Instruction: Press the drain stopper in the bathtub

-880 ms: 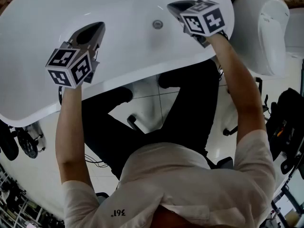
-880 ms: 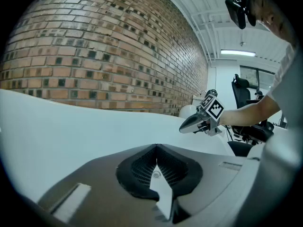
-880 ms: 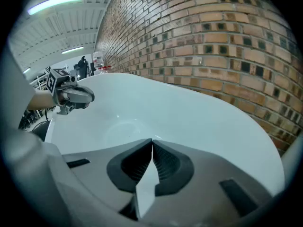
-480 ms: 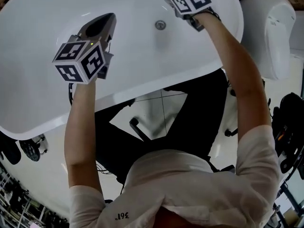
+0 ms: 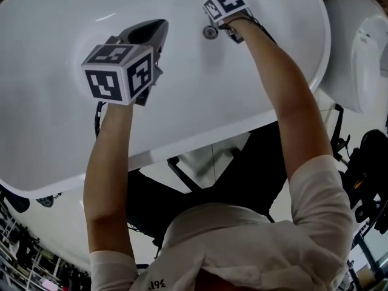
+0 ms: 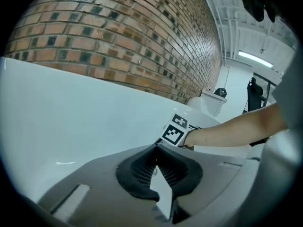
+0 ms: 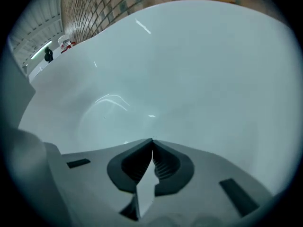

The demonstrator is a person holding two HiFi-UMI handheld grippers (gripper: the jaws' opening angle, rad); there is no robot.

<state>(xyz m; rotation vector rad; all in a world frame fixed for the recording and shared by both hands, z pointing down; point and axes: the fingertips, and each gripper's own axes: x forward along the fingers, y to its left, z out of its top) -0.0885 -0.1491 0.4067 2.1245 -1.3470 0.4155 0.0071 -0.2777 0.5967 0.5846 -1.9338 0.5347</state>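
Note:
The white bathtub (image 5: 54,120) fills the upper part of the head view. Its round metal drain stopper (image 5: 210,32) lies on the tub floor. My right gripper (image 5: 218,12) is down inside the tub just above and right of the stopper; its marker cube hides the tips there. In the right gripper view, the right gripper (image 7: 152,141) has its jaws meeting, with only bare tub surface ahead. My left gripper (image 5: 159,26) hovers left of the stopper. In its own view the left gripper (image 6: 155,147) is shut and empty, facing the right gripper's cube (image 6: 174,129).
A white toilet (image 5: 359,53) stands right of the tub. A brick wall (image 6: 118,37) rises behind the tub. The tub's near rim (image 5: 200,141) runs between the grippers and the person's legs. Dark gear and cables lie on the floor (image 5: 370,180) at the right.
Both grippers have moved further over and into the tub. The right gripper has come left and down to the drain stopper; the left gripper has shifted right towards it.

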